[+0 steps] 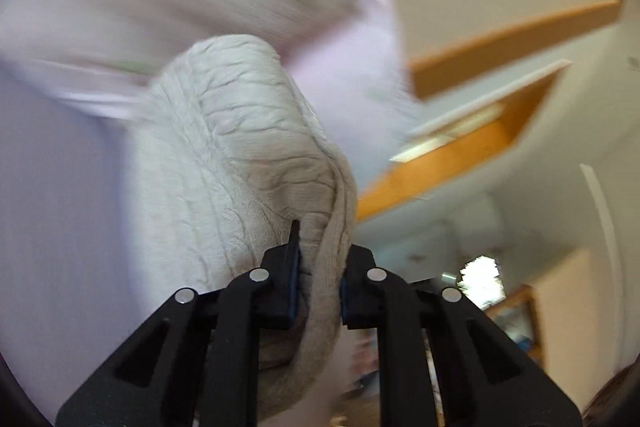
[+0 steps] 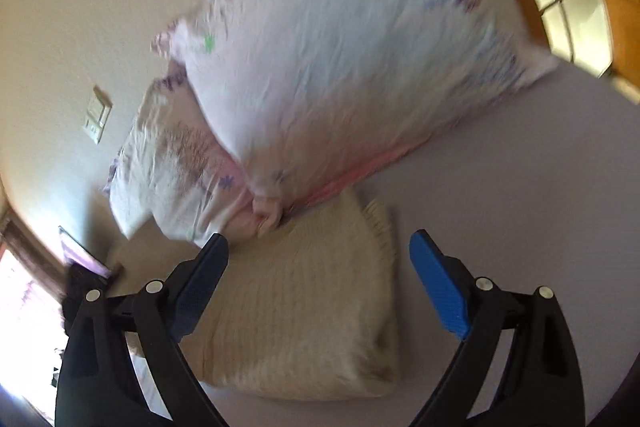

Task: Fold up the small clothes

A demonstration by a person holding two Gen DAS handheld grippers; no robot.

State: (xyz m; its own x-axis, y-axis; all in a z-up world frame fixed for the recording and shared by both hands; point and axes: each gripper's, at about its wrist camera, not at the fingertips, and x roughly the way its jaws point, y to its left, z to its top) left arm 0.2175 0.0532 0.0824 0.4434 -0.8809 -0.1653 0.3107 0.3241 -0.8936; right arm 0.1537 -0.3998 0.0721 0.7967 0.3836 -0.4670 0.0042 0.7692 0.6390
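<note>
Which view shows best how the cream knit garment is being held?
The left wrist view: the left claw is shut on a bunched fold of the cream knit garment, sharp and close. The right wrist view shows a cream knit piece lying on the bed beneath the open right claw, ungripped.

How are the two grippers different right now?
The left gripper is shut, pinching the cream knit garment; the right gripper is wide open and holds nothing. The left one is lifting cloth, while the right one hovers above the cream fabric. Both have black arms and blue pads.
</note>
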